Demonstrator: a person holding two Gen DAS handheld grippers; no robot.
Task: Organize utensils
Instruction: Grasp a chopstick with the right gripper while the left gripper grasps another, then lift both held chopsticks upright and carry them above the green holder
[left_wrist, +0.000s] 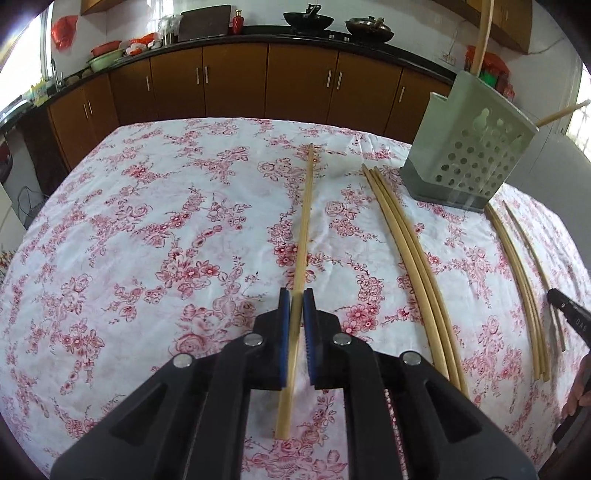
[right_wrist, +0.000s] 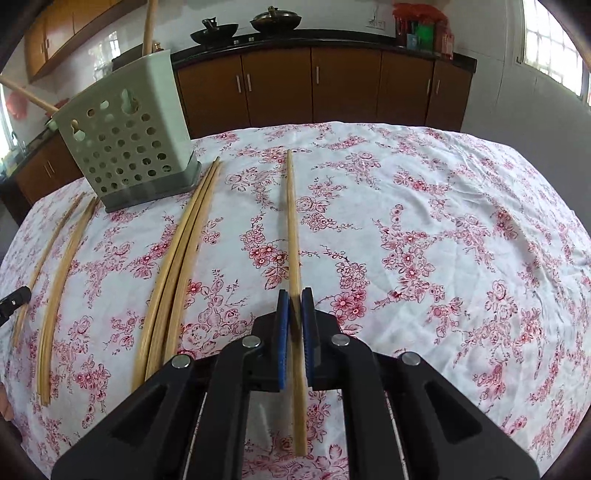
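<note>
My left gripper (left_wrist: 296, 297) is shut on a bamboo chopstick (left_wrist: 305, 218) that lies along the floral tablecloth (left_wrist: 147, 236). My right gripper (right_wrist: 295, 295) is shut on another bamboo chopstick (right_wrist: 293, 221), also lying on the cloth. A pale green perforated utensil holder (left_wrist: 469, 155) stands at the far right of the left wrist view and far left of the right wrist view (right_wrist: 129, 140); two chopsticks stick out of its top. Bundles of loose chopsticks (left_wrist: 410, 258) (right_wrist: 177, 266) lie beside the holder.
More chopsticks (left_wrist: 521, 291) lie right of the holder, and show in the right wrist view (right_wrist: 59, 288). The other gripper's tip (left_wrist: 569, 314) shows at the right edge. Brown cabinets (left_wrist: 236, 81) and a counter with woks (left_wrist: 308, 18) stand behind the table.
</note>
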